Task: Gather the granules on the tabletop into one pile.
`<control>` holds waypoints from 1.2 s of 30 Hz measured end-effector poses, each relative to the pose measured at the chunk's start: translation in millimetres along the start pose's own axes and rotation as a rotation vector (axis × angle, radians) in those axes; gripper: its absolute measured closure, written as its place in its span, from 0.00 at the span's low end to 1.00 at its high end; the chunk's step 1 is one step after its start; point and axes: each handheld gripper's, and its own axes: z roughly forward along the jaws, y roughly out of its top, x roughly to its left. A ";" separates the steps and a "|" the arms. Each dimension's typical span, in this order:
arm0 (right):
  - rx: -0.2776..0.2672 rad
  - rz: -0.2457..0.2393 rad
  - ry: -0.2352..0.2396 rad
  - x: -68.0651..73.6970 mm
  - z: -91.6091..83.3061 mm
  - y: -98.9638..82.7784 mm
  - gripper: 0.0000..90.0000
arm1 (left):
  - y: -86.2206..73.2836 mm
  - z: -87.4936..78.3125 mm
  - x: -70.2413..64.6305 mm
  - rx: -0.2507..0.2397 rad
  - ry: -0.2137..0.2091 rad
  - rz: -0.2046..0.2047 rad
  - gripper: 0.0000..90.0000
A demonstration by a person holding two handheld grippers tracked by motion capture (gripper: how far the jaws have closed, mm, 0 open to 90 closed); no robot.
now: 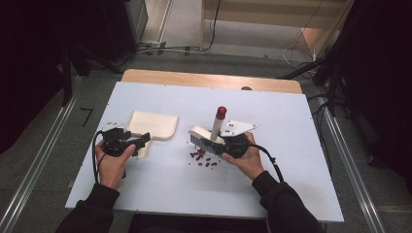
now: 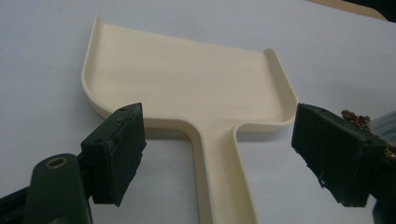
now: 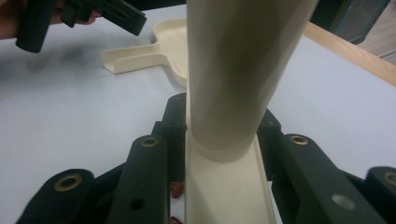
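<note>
Your right claw grips the brush, its handle rising nearly upright, red cap on top, above the beans on the desk. Your left claw stands open astride the dustpan's handle, which points toward you.

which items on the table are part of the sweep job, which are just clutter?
In the job:
- brush, clamped in right gripper
- cream dustpan, handle between open left gripper jaws
- red beans

Lying about:
- cables on floor behind table
</note>
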 end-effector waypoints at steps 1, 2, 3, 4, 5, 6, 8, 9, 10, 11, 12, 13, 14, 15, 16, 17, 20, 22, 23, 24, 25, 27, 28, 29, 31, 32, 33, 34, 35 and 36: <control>0.000 0.004 0.005 2.0 0.4 -0.1 0.71 | 0.0 0.1 0.2 0.000 -0.001 0.000 0.20; 0.004 0.000 0.009 4.1 0.8 -0.1 0.71 | 0.0 0.3 0.5 0.000 0.000 0.000 0.20; 0.006 0.001 0.007 6.6 1.2 -0.3 0.71 | 0.0 0.3 0.8 0.002 0.001 0.000 0.20; 0.006 0.002 0.011 8.8 1.5 -0.5 0.71 | 0.0 0.4 1.0 0.001 -0.001 -0.001 0.20; 0.008 0.001 0.016 10.9 1.9 -0.7 0.71 | 0.0 0.5 1.1 0.001 -0.001 -0.001 0.20; 0.013 0.002 0.013 13.6 2.2 -0.8 0.71 | 0.0 0.6 1.2 0.003 0.001 -0.001 0.20; 0.018 0.001 0.017 17.9 3.5 -1.6 0.71 | -0.1 0.7 1.5 0.004 0.002 -0.001 0.20; 0.017 -0.004 0.020 19.4 4.3 -2.2 0.71 | -0.1 0.6 1.5 0.004 0.002 -0.001 0.20; 0.021 0.002 0.022 21.7 4.8 -2.7 0.71 | -0.1 0.6 1.5 0.003 0.002 -0.001 0.20; 0.023 0.005 0.028 23.3 5.2 -3.0 0.71 | -0.1 0.5 1.5 0.002 0.002 -0.002 0.20; 0.022 0.000 0.034 24.5 6.0 -3.3 0.71 | 0.0 0.4 1.6 0.002 0.002 -0.002 0.20; 0.026 0.005 0.037 26.3 6.3 -3.4 0.71 | 0.0 0.4 1.7 0.002 0.002 -0.002 0.20; 0.023 -0.001 0.037 27.2 6.8 -3.2 0.71 | -0.1 0.5 1.7 0.002 0.002 -0.002 0.20; 0.023 0.003 0.044 28.4 6.9 -3.0 0.71 | -0.1 0.6 1.6 0.003 0.002 -0.002 0.20; 0.018 0.012 0.048 29.5 6.7 -2.8 0.71 | -0.1 0.6 1.6 0.003 0.003 -0.002 0.20; 0.012 0.012 0.055 30.2 7.1 -2.5 0.71 | -0.1 0.7 1.6 0.003 0.002 -0.002 0.20; 0.017 0.014 0.057 34.9 7.8 -2.4 0.71 | -0.1 0.9 1.9 0.004 0.003 -0.002 0.20; 0.021 0.020 0.062 37.2 9.4 -3.4 0.71 | -0.1 0.9 2.0 0.005 0.004 -0.001 0.20; 0.026 0.023 0.058 38.3 10.3 -4.0 0.71 | -0.1 0.9 2.1 0.005 0.003 -0.002 0.20; 0.028 0.027 0.059 38.8 11.7 -4.6 0.71 | -0.1 0.9 2.1 0.005 0.003 -0.002 0.20; 0.030 0.038 0.059 39.5 12.3 -5.1 0.71 | -0.1 0.8 2.2 0.004 0.002 -0.003 0.20; 0.028 0.055 0.058 40.3 13.6 -5.3 0.71 | 0.0 0.7 2.2 0.003 0.002 -0.004 0.20; 0.025 0.062 0.058 40.8 13.8 -5.0 0.71 | 0.0 0.9 2.5 0.004 0.001 -0.004 0.20; 0.022 0.065 0.062 40.8 14.2 -4.7 0.71 | 0.0 1.1 2.6 0.005 0.002 -0.004 0.20; 0.024 0.077 0.061 41.7 14.5 -4.2 0.71 | -0.1 1.4 2.7 0.005 0.001 -0.005 0.20; 0.027 0.081 0.063 42.6 15.0 -4.1 0.71 | -0.1 1.4 2.6 0.005 0.000 -0.005 0.20; 0.028 0.081 0.063 43.3 15.5 -4.2 0.71 | -0.1 1.3 2.6 0.005 0.001 -0.005 0.20; 0.029 0.080 0.064 43.9 16.1 -4.4 0.71 | 0.0 1.2 2.5 0.005 0.000 -0.005 0.20; 0.034 0.089 0.070 45.0 17.0 -4.4 0.71 | 0.0 1.2 2.6 0.005 0.000 -0.005 0.20; 0.033 0.086 0.075 45.5 18.3 -4.7 0.71 | 0.0 1.2 2.7 0.005 0.001 -0.006 0.20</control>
